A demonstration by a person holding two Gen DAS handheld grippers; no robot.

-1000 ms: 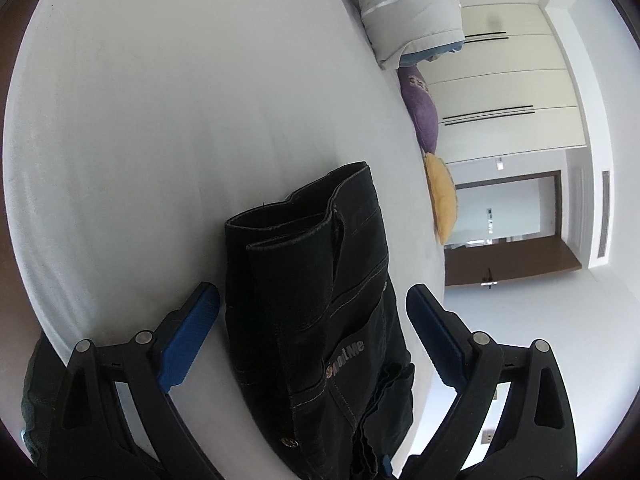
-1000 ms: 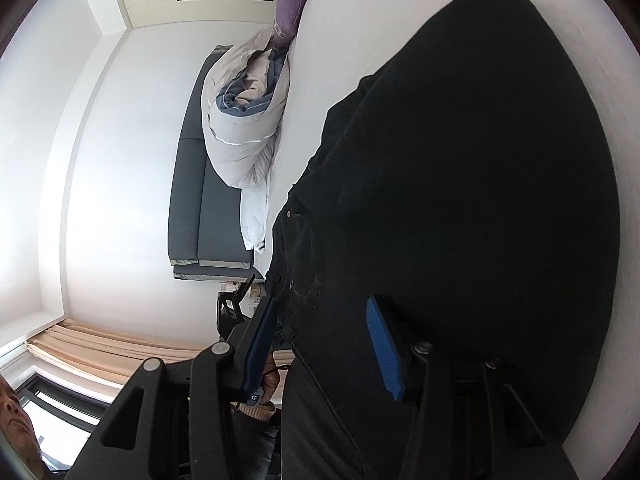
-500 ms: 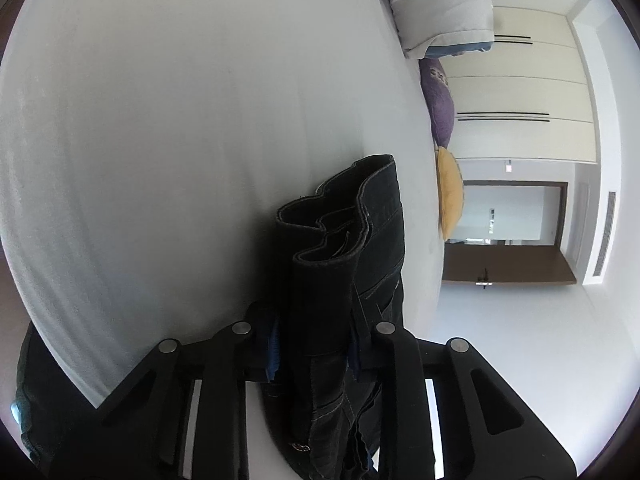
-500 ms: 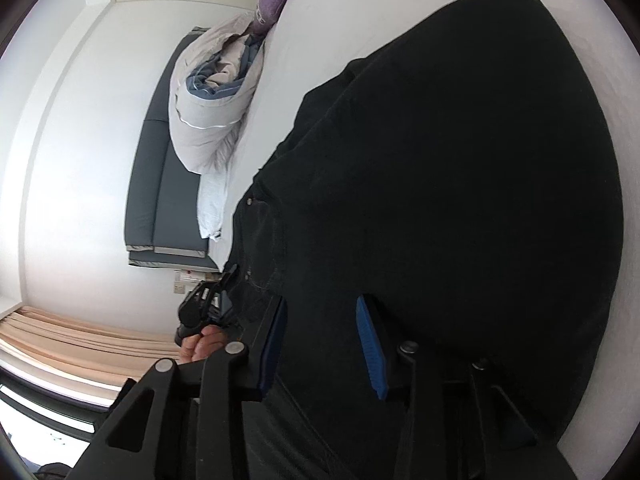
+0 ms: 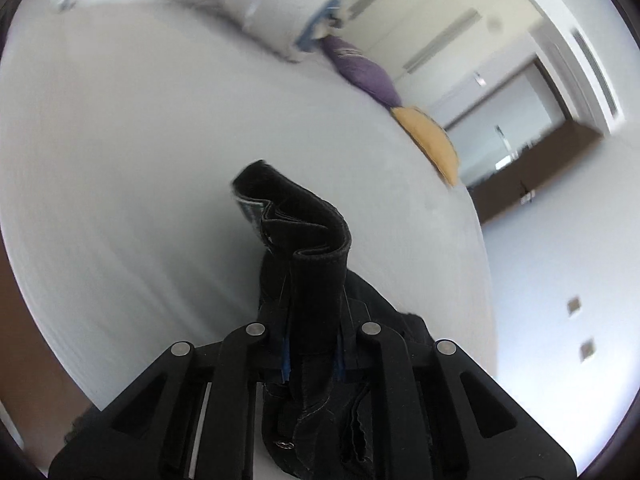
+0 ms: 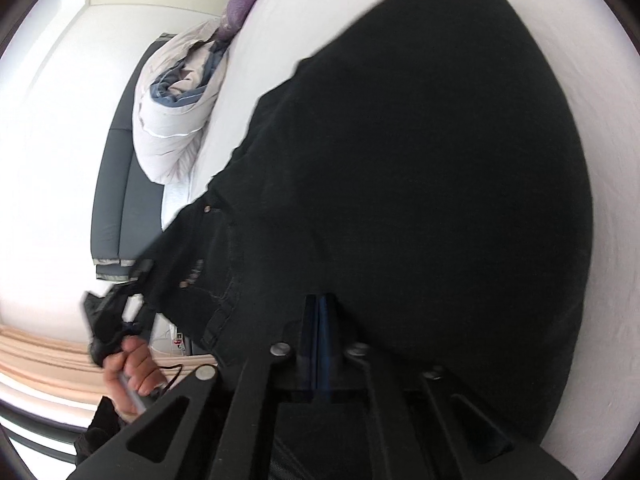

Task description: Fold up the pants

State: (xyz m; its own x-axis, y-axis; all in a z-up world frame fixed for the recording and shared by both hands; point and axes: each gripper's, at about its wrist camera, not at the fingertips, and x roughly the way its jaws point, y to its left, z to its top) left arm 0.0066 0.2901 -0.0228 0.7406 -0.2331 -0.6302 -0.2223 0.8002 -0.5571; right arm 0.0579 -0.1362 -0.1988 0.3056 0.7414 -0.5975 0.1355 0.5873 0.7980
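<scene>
The black pants [image 6: 420, 168] lie spread over the white bed [image 6: 592, 92] and fill most of the right wrist view. My right gripper [image 6: 318, 344] is shut on the pants at their near edge. In the left wrist view my left gripper [image 5: 312, 344] is shut on the bunched waistband end of the pants [image 5: 304, 248], which stands up between its blue pads above the bed [image 5: 120, 160]. The left gripper and the hand holding it also show in the right wrist view [image 6: 116, 320] at the lower left.
A rolled grey duvet [image 6: 176, 120] lies at the head of the bed, with a purple cushion [image 5: 360, 72] and a yellow cushion [image 5: 432, 144] along the far edge. A dark sofa [image 6: 120, 184] stands beyond the bed. A doorway [image 5: 520, 128] is at the right.
Both grippers have shut on the pants. The left one has lifted the waistband end off the bed and turned, and its view is blurred with motion.
</scene>
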